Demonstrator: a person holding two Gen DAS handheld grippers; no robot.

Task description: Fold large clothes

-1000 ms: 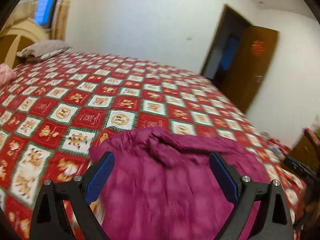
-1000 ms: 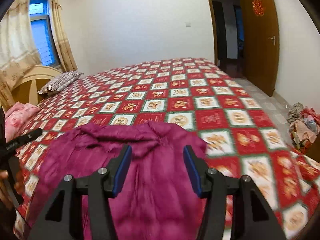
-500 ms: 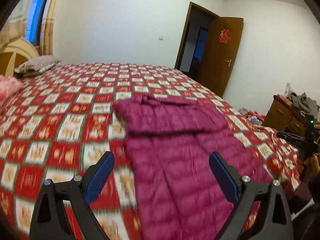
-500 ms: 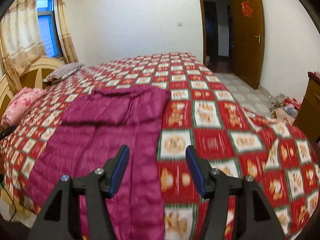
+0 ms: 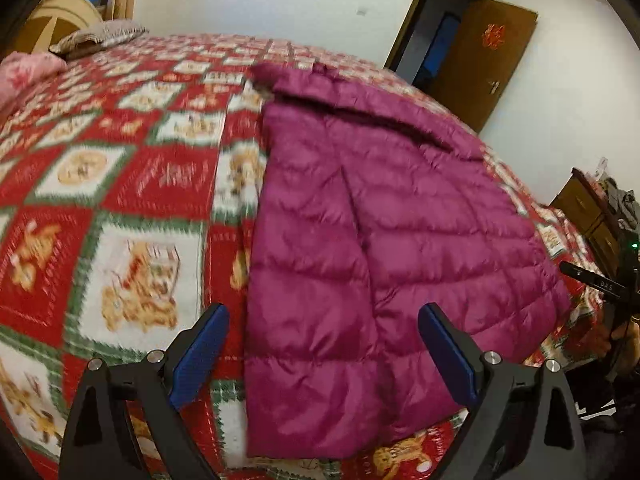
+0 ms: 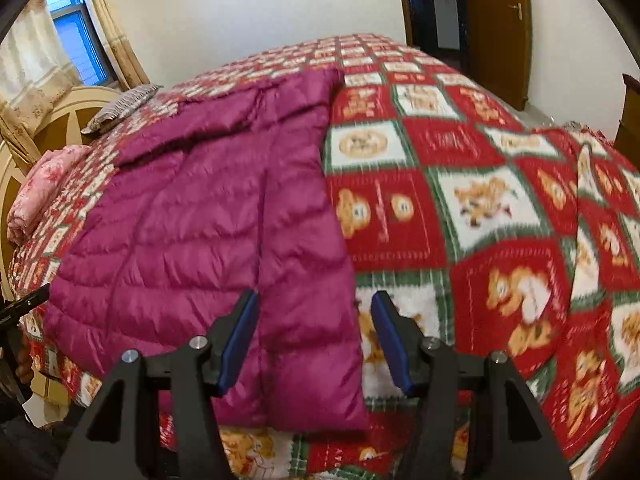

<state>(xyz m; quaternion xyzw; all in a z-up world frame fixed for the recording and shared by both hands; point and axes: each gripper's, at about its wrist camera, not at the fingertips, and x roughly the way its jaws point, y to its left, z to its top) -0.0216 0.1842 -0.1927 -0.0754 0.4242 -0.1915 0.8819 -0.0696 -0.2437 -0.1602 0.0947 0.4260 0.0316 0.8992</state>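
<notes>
A magenta quilted down jacket (image 5: 360,248) lies flat on the bed, hem toward me, with its top part folded over at the far end. My left gripper (image 5: 322,328) is open and empty, hovering over the jacket's left hem corner. In the right wrist view the jacket (image 6: 208,216) lies left of centre. My right gripper (image 6: 314,320) is open and empty, over the jacket's right hem edge. The other gripper's tip shows at the right edge of the left wrist view (image 5: 592,280).
The bed carries a red, white and green patterned blanket (image 6: 460,200). A grey pillow (image 5: 100,34) and pink bedding (image 6: 40,192) lie near the headboard. A wooden door (image 5: 480,60) stands open at the back, and a wooden dresser (image 5: 588,216) is on the right.
Both grippers have dropped and moved closer to the jacket's hem; the jacket now lies spread flat near the bed's edge. Both jaws stay open.
</notes>
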